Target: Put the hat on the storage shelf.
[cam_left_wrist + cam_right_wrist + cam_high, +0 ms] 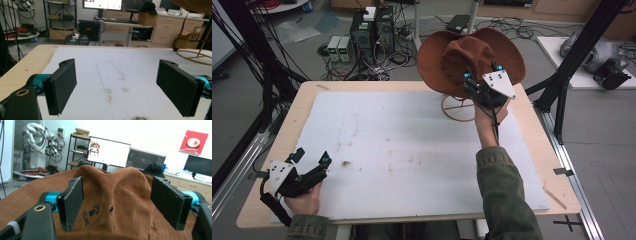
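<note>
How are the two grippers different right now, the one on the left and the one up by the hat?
The left gripper sits low at the table's near corner, while the right gripper is raised at the brown hat on its stand. The left gripper's open jaws have only the white mat between them; the right gripper's open jaws flank the hat's crown without pressing it. Both are black with blue fittings and a grey plate on top.

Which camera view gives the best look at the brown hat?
The right gripper view: the brown hat sits close, showing its crown, paw-print logo and eyelet. The high view shows the whole hat smaller, perched on a stand. The left gripper view catches just a brim edge at top right.
</note>
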Tool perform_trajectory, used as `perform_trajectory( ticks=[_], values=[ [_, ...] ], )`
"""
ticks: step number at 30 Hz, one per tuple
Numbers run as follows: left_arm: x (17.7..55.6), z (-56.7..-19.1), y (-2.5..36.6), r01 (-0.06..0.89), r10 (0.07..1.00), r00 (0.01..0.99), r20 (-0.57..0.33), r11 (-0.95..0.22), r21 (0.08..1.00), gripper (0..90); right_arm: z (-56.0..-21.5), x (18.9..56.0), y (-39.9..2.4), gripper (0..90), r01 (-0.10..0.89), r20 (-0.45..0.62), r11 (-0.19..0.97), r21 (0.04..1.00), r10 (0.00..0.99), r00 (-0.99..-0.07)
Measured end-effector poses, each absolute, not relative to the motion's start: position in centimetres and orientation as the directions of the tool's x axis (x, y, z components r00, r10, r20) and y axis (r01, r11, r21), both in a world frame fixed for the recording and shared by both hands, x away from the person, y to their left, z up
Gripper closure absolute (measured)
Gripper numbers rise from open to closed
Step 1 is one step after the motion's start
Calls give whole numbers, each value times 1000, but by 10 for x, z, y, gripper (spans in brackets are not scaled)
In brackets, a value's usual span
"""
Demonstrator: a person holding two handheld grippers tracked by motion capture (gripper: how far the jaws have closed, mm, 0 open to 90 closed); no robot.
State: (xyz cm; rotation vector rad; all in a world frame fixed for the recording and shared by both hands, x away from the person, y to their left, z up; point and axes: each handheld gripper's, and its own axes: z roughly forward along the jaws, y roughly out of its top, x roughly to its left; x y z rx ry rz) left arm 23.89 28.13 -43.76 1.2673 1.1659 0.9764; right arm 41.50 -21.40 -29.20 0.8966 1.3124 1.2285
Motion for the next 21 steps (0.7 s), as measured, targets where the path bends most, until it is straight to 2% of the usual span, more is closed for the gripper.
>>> perform_trajectory(
  ticks=[8, 11, 14, 21],
  values=[
    [239, -437, 279, 72, 978, 183, -97, 85, 994, 168, -301, 383, -230, 234, -164, -159, 135, 977, 976, -146],
    [239, -437, 278, 71, 978, 186, -95, 83, 994, 168, -305, 372, -240, 227, -152, -104, 80, 985, 982, -156],
    [238, -436, 277, 72, 978, 187, -94, 82, 994, 168, -308, 368, -248, 226, -161, -127, 103, 982, 981, -146],
    [238, -436, 276, 68, 978, 188, -89, 78, 995, 168, -315, 349, -264, 216, -157, -107, 85, 984, 985, -136]
  ],
)
